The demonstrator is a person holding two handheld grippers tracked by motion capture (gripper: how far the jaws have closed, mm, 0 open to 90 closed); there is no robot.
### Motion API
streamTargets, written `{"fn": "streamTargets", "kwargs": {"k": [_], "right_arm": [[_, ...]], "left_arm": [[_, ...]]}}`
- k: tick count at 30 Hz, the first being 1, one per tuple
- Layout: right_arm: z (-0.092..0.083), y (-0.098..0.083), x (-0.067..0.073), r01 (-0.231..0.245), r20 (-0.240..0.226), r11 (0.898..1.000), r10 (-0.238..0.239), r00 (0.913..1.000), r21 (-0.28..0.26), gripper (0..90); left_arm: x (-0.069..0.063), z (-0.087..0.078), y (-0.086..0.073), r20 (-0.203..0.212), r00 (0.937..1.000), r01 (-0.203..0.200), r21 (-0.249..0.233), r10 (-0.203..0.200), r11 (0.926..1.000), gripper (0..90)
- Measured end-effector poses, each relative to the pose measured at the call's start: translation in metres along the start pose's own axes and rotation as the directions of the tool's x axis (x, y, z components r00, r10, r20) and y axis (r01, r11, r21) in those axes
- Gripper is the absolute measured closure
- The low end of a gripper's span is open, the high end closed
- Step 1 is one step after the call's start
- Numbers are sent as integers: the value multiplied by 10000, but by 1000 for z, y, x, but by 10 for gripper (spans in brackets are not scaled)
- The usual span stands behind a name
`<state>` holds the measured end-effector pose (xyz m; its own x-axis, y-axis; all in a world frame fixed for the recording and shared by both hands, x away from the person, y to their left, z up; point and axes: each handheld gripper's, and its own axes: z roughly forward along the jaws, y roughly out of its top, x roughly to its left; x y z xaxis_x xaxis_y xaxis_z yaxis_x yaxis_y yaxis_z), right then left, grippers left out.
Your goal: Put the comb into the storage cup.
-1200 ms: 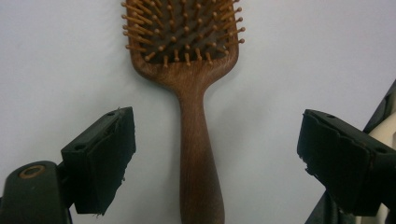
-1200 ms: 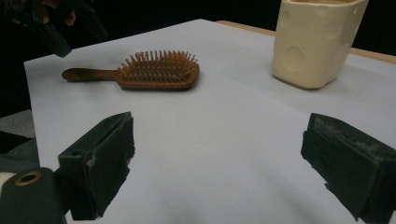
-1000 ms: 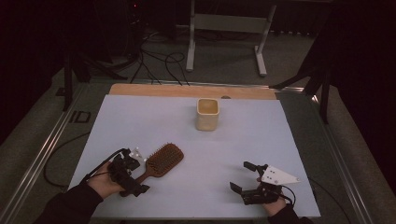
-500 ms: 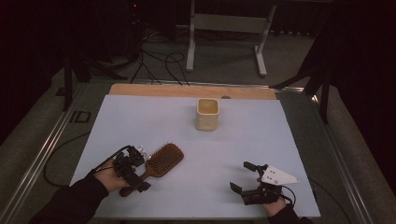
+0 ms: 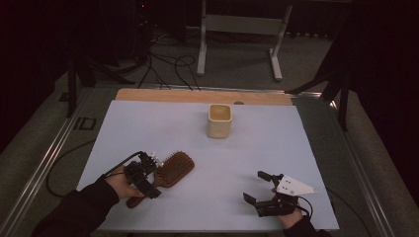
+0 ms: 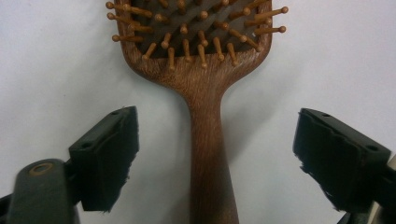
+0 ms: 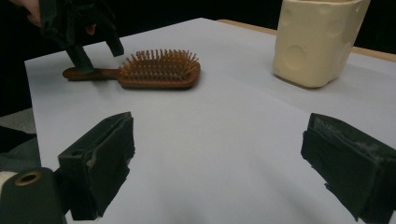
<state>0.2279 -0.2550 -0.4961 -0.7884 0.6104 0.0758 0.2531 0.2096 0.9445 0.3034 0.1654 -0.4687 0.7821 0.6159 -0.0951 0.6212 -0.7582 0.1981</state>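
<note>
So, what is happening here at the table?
A person holds tongs in each hand. The left tongs are over the handle of a wooden hairbrush; the jaws have just been closing, the handle between them, not yet touched. The right tongs wait open above the white mat. A cream cup stands farther back.

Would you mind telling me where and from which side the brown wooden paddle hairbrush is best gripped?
Probably by its narrow handle, from above, jaws across its width. The brown wooden paddle hairbrush lies flat on the white sheet, bristles up; its head looks too wide. The left gripper already straddles the handle; its jaws have just been closing, not yet touching.
</note>
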Motion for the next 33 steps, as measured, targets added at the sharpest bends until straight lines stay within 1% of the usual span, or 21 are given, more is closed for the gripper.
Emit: {"fn": "streamTargets", "kwargs": {"k": [3,6,10,11,13,15,18,19,21,24,25,26,29,30,31,32,33], "right_arm": [[0,0,0,8,-10,10000,-8,10000,-5,90],[0,0,0,-1,4,10000,1,10000,4,90],[0,0,0,7,-2,10000,-7,10000,1,90],[0,0,0,14,-9,10000,-14,10000,1,90],[0,0,0,9,3,10000,-9,10000,3,90],[0,0,0,-20,2,10000,20,10000,-15,90],[0,0,0,-21,-2,10000,21,10000,-21,90],[0,0,0,-19,-7,10000,19,10000,-22,90],[0,0,0,7,8,10000,-7,10000,4,90],[0,0,0,-8,-5,10000,8,10000,-11,90],[0,0,0,-2,-12,10000,2,10000,-29,90],[-1,0,0,-4,-16,10000,4,10000,-24,90],[-1,0,0,1,-30,10000,-1,10000,-34,90],[-1,0,0,-7,-23,10000,7,10000,-32,90],[-1,0,0,3,-27,10000,-3,10000,-32,90],[-1,0,0,-1,-28,10000,1,10000,-34,90],[-1,0,0,-8,-22,10000,8,10000,-34,90]], "left_arm": [[0,2,1,-205,9998,-14,178,18,9998,153],[-1,3,2,-164,9999,-42,192,45,9998,173],[-1,4,4,-61,10000,-37,159,38,9999,261],[-1,5,4,-47,9999,-87,179,88,9998,284],[-1,6,5,-154,9999,-60,261,64,9996,317],[-1,8,5,-101,9999,32,237,-29,9997,348],[-1,8,6,-158,9999,-7,311,12,9995,408],[-1,9,7,-202,9998,-60,378,67,9993,408],[-2,10,9,-295,9995,-58,459,71,9989,452],[-2,11,9,-273,9996,-101,556,117,9984,490],[-3,13,10,-359,9990,-232,660,256,9976,490],[-2,13,10,-325,9993,-174,657,195,9977,494],[-1,15,11,-263,9994,-190,716,209,9972,554],[-1,15,11,-274,9993,-231,788,253,9966,556],[-1,16,12,-356,9989,-288,860,320,9959,590],[-1,17,12,-383,9988,-276,861,310,9959,616],[-1,17,12,-372,9989,-262,885,296,9957,620]]}}
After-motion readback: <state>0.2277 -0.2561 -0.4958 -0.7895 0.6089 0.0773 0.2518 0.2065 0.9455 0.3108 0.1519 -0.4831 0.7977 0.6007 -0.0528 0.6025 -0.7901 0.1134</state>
